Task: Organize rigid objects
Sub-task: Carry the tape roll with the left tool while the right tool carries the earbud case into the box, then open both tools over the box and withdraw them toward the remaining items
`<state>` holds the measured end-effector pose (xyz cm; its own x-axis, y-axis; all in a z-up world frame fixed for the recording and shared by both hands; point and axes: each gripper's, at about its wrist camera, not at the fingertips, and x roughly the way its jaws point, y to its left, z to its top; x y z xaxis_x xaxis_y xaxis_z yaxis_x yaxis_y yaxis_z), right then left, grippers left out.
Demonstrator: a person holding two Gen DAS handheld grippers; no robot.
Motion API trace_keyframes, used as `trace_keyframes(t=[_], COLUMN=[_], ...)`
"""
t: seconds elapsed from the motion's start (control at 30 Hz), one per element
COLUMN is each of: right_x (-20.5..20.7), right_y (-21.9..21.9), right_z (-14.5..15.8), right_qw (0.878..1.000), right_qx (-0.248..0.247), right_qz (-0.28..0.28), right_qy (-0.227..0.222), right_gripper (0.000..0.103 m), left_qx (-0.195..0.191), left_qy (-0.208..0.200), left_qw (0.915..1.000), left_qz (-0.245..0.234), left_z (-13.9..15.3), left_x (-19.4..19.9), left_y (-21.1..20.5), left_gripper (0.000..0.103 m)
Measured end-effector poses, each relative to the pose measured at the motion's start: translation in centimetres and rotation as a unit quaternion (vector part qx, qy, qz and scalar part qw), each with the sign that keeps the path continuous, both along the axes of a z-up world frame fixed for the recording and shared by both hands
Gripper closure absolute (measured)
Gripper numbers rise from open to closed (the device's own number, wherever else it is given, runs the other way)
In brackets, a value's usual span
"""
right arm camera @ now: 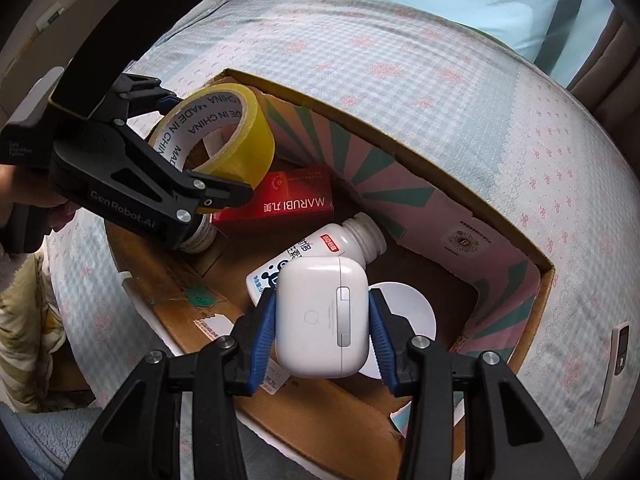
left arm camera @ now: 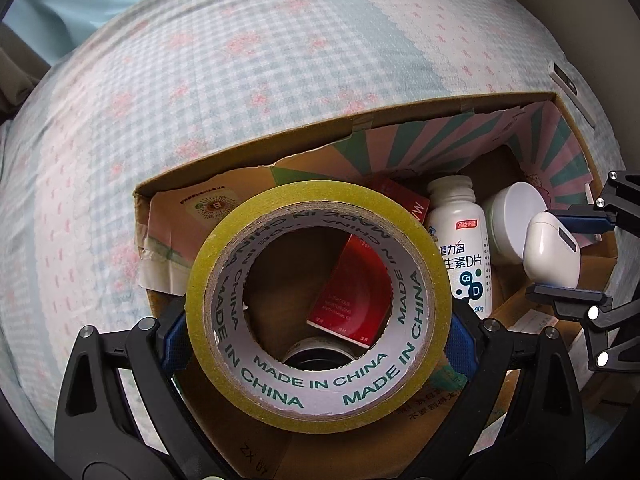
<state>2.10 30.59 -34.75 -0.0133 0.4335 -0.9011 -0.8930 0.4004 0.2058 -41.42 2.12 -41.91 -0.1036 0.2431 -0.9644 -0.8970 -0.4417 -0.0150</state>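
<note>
Over the cardboard box (right arm camera: 516, 256), the left gripper (left arm camera: 318, 312) clamps a tape roll (left arm camera: 318, 304), the right gripper (right arm camera: 322, 320) a white, seemingly earbud, case (right arm camera: 322, 316).

Through the tape roll (left arm camera: 316, 300) we see only part of the red box (left arm camera: 352, 292) and the rim of a jar (left arm camera: 320, 354) below it. The earbud case (right arm camera: 322, 316) hides most of the white round lid (right arm camera: 404, 304). The bottle's (right arm camera: 320, 250) small print stays unreadable.
</note>
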Motion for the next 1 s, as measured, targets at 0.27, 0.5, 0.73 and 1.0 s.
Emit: trace_keyframes(t=[0.27, 0.5, 0.73, 1.0], right_x=[-0.8, -0.6, -0.9, -0.7], right_y=[0.3, -1.5, -2.3, -2.6], right_z=[-1.3, -0.1, 0.3, 1.1], right_qw=[0.999, 0.999, 0.999, 0.998], right_qx=[-0.014, 0.034, 0.043, 0.051], right_qz=[0.018, 0.004, -0.019, -0.033], right_qy=[0.023, 0.021, 0.015, 0.003], right_gripper=[0.053, 0.0, 0.0, 0.0], left_qx=[0.008, 0.017, 0.02, 0.019], left_qy=[-0.02, -0.01, -0.016, -0.003], left_qw=[0.9997, 0.9998, 0.9994, 0.9993], left_qz=[0.004, 0.007, 0.022, 0.031], left_z=[0.7, 2.5, 3.1, 3.7], left_x=[0.1, 0.0, 0.0, 0.9], left_y=[-0.2, -0.8, -1.4, -1.6], left_gripper=[0.0, 0.0, 0.0, 0.0])
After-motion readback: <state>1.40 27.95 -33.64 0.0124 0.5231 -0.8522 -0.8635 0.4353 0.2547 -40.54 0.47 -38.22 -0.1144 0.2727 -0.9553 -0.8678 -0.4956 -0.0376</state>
